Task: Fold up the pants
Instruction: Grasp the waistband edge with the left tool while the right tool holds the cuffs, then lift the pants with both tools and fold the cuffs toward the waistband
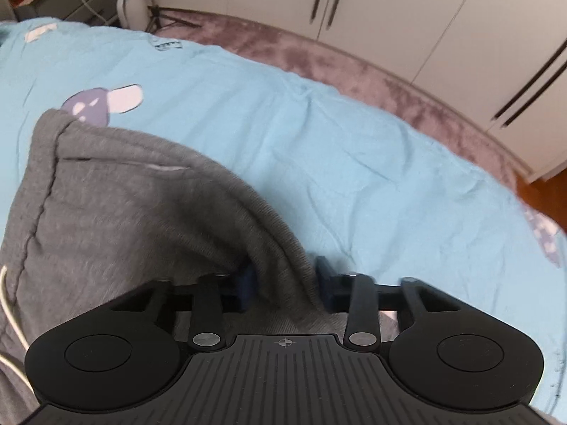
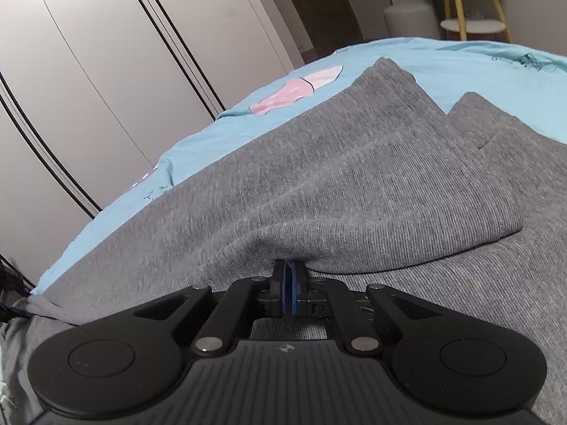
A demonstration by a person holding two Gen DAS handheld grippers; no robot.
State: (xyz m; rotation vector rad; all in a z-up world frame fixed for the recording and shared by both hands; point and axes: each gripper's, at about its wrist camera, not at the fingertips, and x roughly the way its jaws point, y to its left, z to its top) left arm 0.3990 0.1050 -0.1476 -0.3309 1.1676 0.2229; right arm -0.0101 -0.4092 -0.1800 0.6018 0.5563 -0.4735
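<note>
Left wrist view: the left gripper (image 1: pixel 285 283) straddles a raised ridge of the grey ribbed-knit pants (image 1: pixel 141 219). Its blue-padded fingers (image 1: pixel 324 276) stand on either side of that ridge, and the cloth fills the gap between them, so the fold reads as pinched, though only lightly.

Right wrist view: the right gripper (image 2: pixel 290 288) has its blue pads nearly together, with an edge of the same grey fabric (image 2: pixel 319 191) running into the tips. It appears clamped on a thin layer; the contact itself is partly hidden by the fold.

Hazards:
- The left grip probably holds a bunched crest rather than a clean edge. A pull may slip off or drag several layers together, skewing the fold.
- The knit is soft and stretchy. Uneven tension between the two hands could distort the seam line and leave wrinkles.
- The pale blue printed cotton bedsheet (image 1: pixel 354 148) under the pants is loose and creased. A low pinch could catch it too.
- A white drawstring cord (image 1: pixel 9 304) trails at the left edge and may snag.

The pants lie spread on the bed, with one squared, hemmed leg end already overlapping the other.
</note>
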